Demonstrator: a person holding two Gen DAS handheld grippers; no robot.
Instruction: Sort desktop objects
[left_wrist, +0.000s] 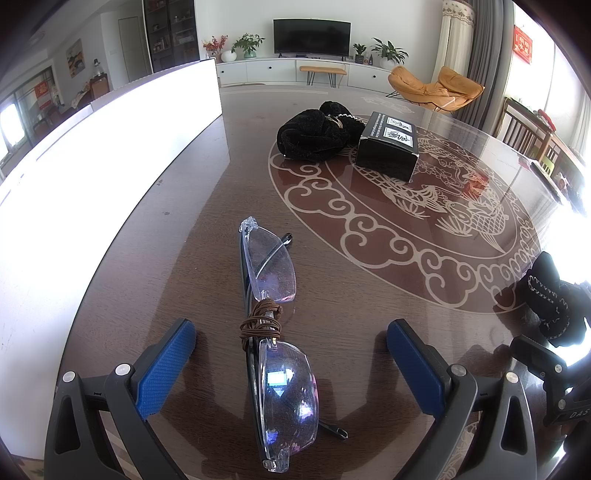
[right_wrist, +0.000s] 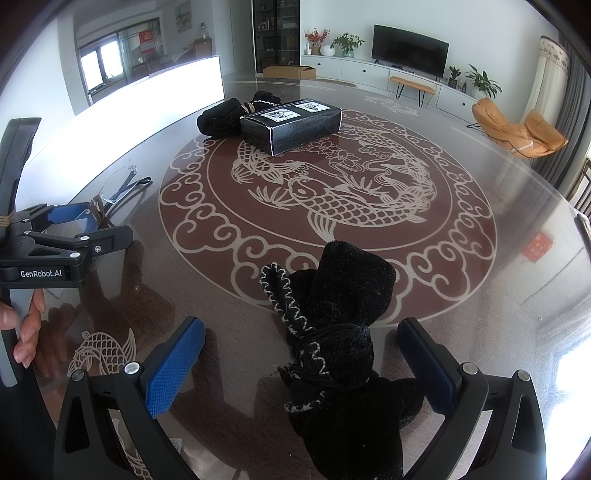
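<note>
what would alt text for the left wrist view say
Folded rimless glasses, a brown cord wound round the middle, lie between the open left gripper on a dark table. Farther back sit a black pouch and black box.

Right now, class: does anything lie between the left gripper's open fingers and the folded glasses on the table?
Nothing visible does. The left gripper is open, and the folded glasses lie on the table between its blue pads, with bare tabletop on both sides.
</note>
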